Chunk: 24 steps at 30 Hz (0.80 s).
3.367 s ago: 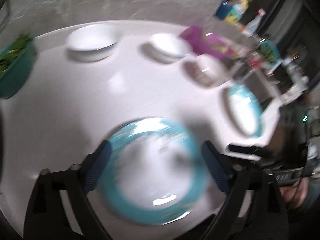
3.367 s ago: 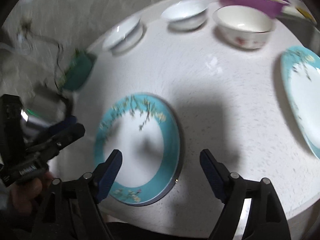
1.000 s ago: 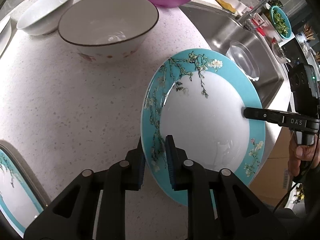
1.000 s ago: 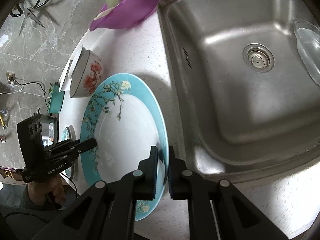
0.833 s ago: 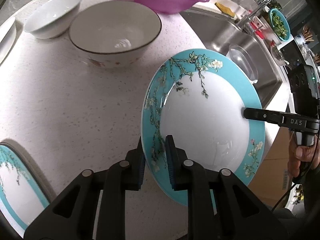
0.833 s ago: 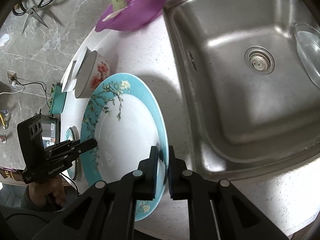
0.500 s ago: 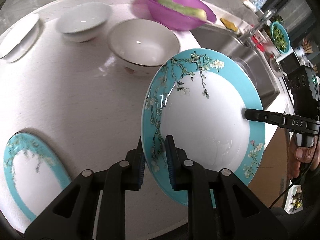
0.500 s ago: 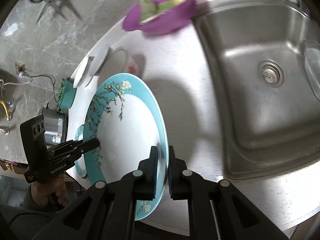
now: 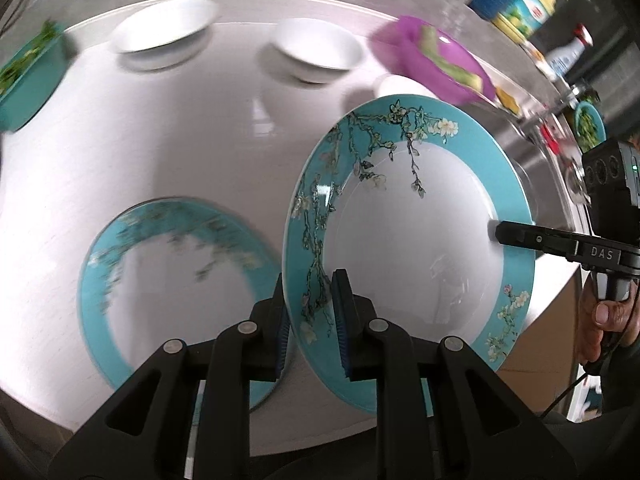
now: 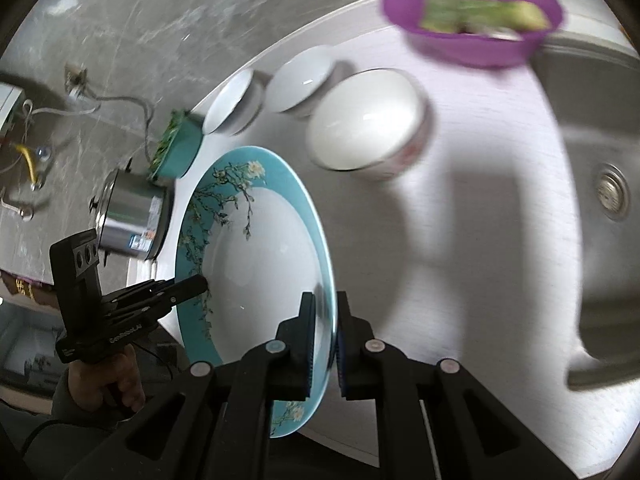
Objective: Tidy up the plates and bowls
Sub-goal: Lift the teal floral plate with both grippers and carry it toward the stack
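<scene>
Stacking step: left tongs (image 9: 310,316) and right tongs (image 10: 324,344) each clamp the blossom-patterned teal-rimmed round ceramic plate (image 9: 416,240); next, lower it squarely onto the matching plate (image 9: 160,268) on the table (image 9: 168,132).

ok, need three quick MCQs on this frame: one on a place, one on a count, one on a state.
1. Where is the second teal-rimmed plate?
A. flat on the counter
B. in the sink
C. on a bowl

2. How many grippers clamp the lifted plate?
A. none
B. one
C. two

3. How does the lifted plate sit?
A. flat on the counter
B. tilted, off the counter
C. upside down in the sink

Answers:
1 A, it lies on the white counter left of the lifted one.
2 C, left gripper and right gripper pinch opposite rim edges.
3 B, counter shows beneath it in both views.
</scene>
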Each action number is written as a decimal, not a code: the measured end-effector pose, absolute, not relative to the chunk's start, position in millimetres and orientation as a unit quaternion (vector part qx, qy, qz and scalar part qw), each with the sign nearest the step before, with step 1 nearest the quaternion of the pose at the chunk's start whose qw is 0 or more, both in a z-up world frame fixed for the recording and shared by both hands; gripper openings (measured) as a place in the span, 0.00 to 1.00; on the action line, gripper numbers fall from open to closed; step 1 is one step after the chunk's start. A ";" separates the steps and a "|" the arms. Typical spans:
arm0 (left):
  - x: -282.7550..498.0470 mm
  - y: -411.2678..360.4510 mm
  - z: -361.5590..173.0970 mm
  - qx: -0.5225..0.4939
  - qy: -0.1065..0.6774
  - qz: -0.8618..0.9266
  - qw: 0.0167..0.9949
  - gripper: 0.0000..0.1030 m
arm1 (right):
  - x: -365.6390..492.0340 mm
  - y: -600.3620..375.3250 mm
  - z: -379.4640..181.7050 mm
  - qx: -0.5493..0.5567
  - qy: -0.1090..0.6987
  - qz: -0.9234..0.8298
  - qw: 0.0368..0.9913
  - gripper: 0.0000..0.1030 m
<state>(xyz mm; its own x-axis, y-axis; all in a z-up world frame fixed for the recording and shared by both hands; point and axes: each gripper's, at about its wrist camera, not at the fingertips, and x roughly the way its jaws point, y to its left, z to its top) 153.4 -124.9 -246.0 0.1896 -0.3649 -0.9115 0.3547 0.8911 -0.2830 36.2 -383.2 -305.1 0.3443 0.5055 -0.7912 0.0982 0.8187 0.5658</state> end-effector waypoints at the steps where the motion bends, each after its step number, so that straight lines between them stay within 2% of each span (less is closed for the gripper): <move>1: 153.9 -117.5 -246.1 -0.007 0.593 -0.228 0.773 0.17 | 41.2 -375.9 -305.4 0.267 0.560 0.138 0.772 0.11; 12: 151.3 -8.6 -253.5 -0.040 0.599 -0.158 0.784 0.19 | 89.0 -286.4 -316.4 0.228 0.585 0.198 0.753 0.11; 24: 158.7 54.6 -292.1 -0.048 0.620 -0.128 0.773 0.19 | 110.5 -227.8 -352.4 0.202 0.614 0.205 0.735 0.11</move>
